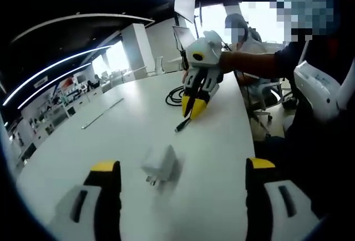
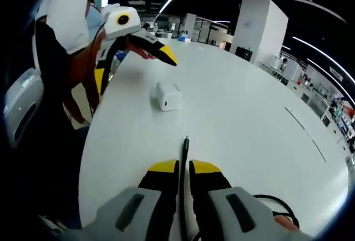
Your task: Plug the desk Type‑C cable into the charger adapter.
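Right gripper (image 2: 184, 169) pinches thin black cable (image 2: 184, 152); left gripper (image 1: 183, 171) wide apart near boxy white adapter (image 1: 161, 165).

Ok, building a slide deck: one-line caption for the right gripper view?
Right gripper shut on thin black cable, aimed at small white charger adapter on white table.

left claw (image 1: 180, 174) open astride charger adapter (image 1: 160, 165) on table (image 1: 111, 135); right claw (image 1: 193, 108) grips cable (image 1: 182, 125).

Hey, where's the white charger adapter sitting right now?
The charger adapter lies free on the white table, ahead of the open left gripper in the left gripper view, short of the cable tip held by the right gripper.
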